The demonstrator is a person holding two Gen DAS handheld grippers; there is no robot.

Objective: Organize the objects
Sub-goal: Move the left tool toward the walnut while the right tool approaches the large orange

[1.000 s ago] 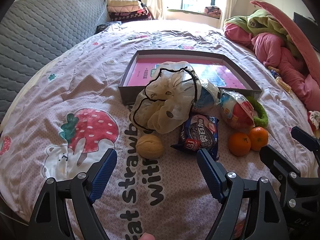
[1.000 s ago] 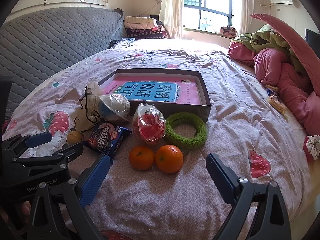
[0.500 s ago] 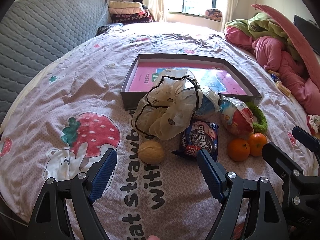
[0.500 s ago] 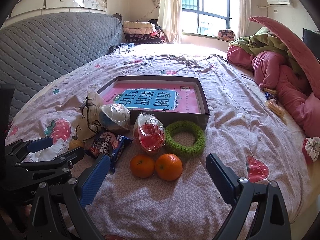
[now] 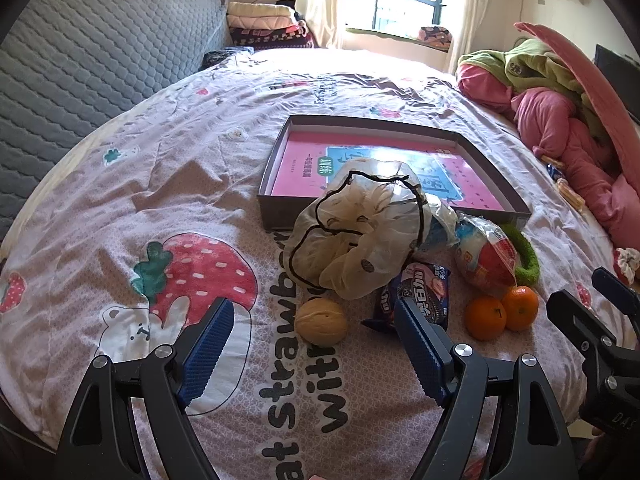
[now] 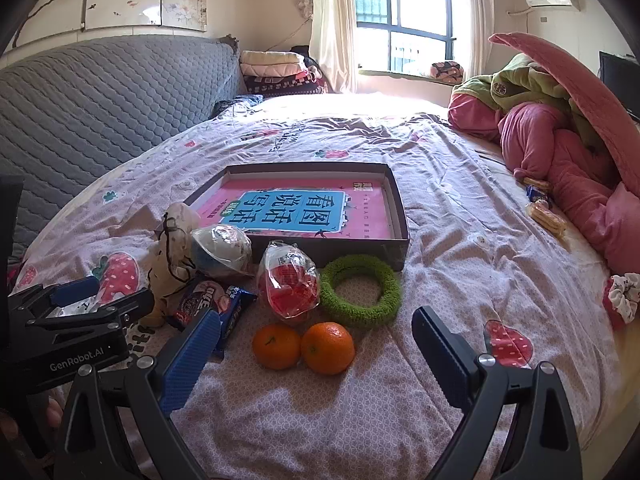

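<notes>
A shallow grey box (image 5: 276,208) (image 6: 400,216) holding a pink and blue book lies on the bed. In front of it lie a cream mesh bag (image 5: 360,236) (image 6: 172,252), a walnut (image 5: 321,321), an Oreo packet (image 5: 420,292) (image 6: 212,300), a red and white wrapped snack (image 5: 486,254) (image 6: 290,284), a blue and white wrapped ball (image 6: 222,246), a green fuzzy ring (image 5: 524,252) (image 6: 360,290) and two oranges (image 5: 502,312) (image 6: 304,346). My left gripper (image 5: 312,344) is open and empty, short of the walnut. My right gripper (image 6: 316,356) is open and empty, short of the oranges.
The bed cover (image 5: 160,184) has strawberry prints. A grey quilted headboard (image 6: 100,92) is at the left. Pink and green bedding (image 6: 560,128) is piled at the right, with small snack packets (image 6: 540,204) and a scrunchie (image 6: 622,292) near it.
Both grippers have drawn back and tilted up a little; the objects sit slightly lower and farther in both views. Nothing was grasped or moved.
</notes>
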